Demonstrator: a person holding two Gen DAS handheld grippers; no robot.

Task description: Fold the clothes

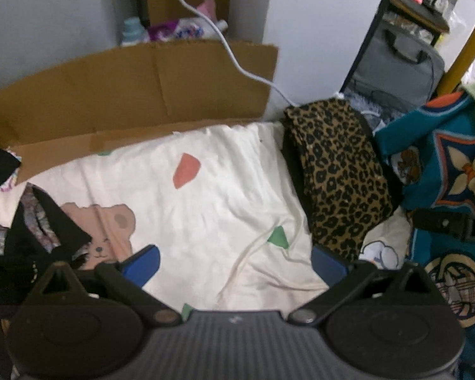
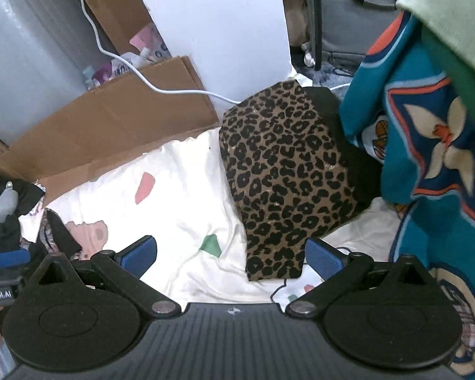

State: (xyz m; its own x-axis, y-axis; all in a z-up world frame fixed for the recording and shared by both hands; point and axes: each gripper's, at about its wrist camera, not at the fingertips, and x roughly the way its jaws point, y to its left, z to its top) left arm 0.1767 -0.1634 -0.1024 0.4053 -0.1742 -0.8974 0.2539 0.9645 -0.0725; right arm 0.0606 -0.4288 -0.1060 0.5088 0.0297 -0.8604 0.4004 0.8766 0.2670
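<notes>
Left wrist view: the left hand-held gripper (image 1: 234, 261) hangs above a bed, its two blue-padded fingers spread wide with nothing between them. Below lies a cream bedsheet (image 1: 205, 196) printed with coloured shapes and a bear. A folded leopard-print garment (image 1: 335, 174) lies on the sheet to the right, resting on something black, its near end just beside the right finger. A heap of dark clothes (image 1: 22, 237) sits at the left edge. A teal patterned blanket (image 1: 449, 171) fills the right side. Flattened cardboard (image 1: 126, 91) leans at the back, with a white cable (image 1: 224, 44) running over it.

Right wrist view: the right hand-held gripper (image 2: 231, 258) is also wide open and empty. The leopard-print garment (image 2: 285, 174) lies straight ahead, its near edge reaching between the fingers, closer to the right one. The bedsheet (image 2: 180, 196) spreads to the left, the teal blanket (image 2: 427, 145) hangs at the right, and the dark clothes (image 2: 12, 218) lie far left beside the other gripper.

The leopard garment looks light, soft and floppy, so it will probably sag and slide open if lifted by one point. Its near folded edge, or two corners taken together, seems the safest place to pinch.
</notes>
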